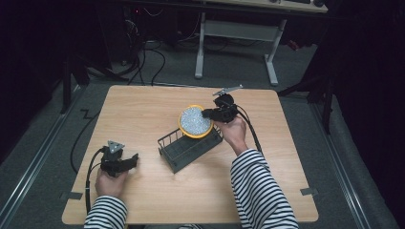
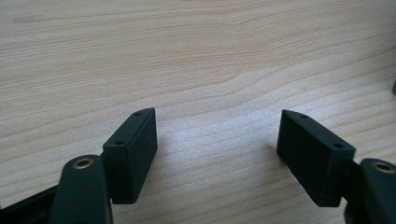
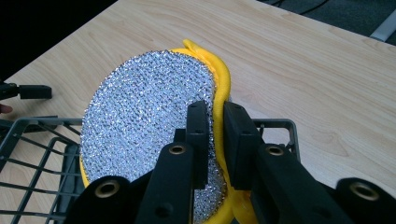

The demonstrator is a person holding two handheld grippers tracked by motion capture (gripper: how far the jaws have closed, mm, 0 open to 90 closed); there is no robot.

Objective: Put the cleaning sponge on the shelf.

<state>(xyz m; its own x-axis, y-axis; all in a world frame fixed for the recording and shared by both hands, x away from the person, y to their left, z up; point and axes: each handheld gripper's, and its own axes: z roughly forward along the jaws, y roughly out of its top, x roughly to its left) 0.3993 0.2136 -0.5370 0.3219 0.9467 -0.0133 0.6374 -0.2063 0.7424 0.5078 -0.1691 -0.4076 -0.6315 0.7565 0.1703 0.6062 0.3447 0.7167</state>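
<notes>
Landmark: rack (image 1: 184, 151), dark wire, on table (image 1: 143, 109) approx mid, long axis slanting up to the right in high view.
Pad: round scourer (image 1: 195, 120), silver glitter face w/ yellow rim, standing tilted at rack's far-right end, lower edge down inside the rack wall, top above it. In right gripper view the pad (image 3: 149, 126) face is toward the rack's inside, yellow edge (image 3: 219, 79) curling along the side nearer the jaws.
R gripper: (image 1: 216, 113) just right of rack's far end, held by right hand (image 1: 235, 131), striped sleeve behind. Jaws nearly closed, pinching the pad's rim; one jaw on the silver face, other on the yellow back (image 3: 215, 140).
L gripper: (image 1: 133, 160) well left of rack, low over bare table, held by left hand (image 1: 111, 181). Jaws wide apart, nothing between them (image 2: 217, 154), just wood grain.
Rack in R view: grid floor and rim (image 3: 32, 140) show left of pad, far corner (image 3: 280, 123) right of jaws.
Cables: black lead from each gripper runs back toward the person.
</notes>
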